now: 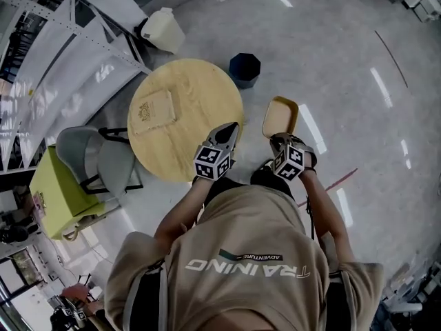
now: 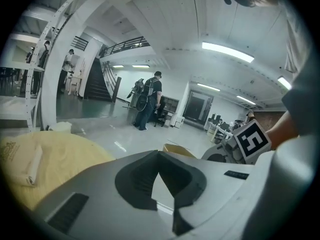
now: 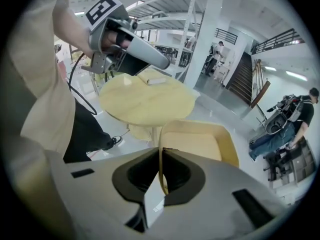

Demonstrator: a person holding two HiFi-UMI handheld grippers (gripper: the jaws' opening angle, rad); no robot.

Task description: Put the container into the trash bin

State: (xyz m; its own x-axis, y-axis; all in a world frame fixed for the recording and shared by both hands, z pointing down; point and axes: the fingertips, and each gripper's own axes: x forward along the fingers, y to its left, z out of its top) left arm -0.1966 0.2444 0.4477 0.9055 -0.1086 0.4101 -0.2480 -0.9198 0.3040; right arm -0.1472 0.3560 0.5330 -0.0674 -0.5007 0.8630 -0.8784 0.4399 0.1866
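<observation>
A shallow tan container (image 1: 280,116) hangs over the floor just right of the round wooden table (image 1: 200,88). My right gripper (image 1: 284,142) is shut on its near rim; in the right gripper view the thin rim (image 3: 160,164) stands between the jaws and the container's tray (image 3: 196,145) spreads beyond them. The dark blue trash bin (image 1: 244,68) stands on the floor beyond the table, ahead and a little left of the container. My left gripper (image 1: 225,138) hovers over the table's near right edge, shut with nothing in it (image 2: 160,170). The container's corner (image 2: 178,150) shows past it.
A flat paper bag (image 1: 153,109) lies on the table's left half. A grey chair (image 1: 96,158) and a yellow-green box (image 1: 58,192) stand left of the table, a white bin (image 1: 163,30) behind it. White shelving lines the left. A person (image 2: 149,100) stands far off.
</observation>
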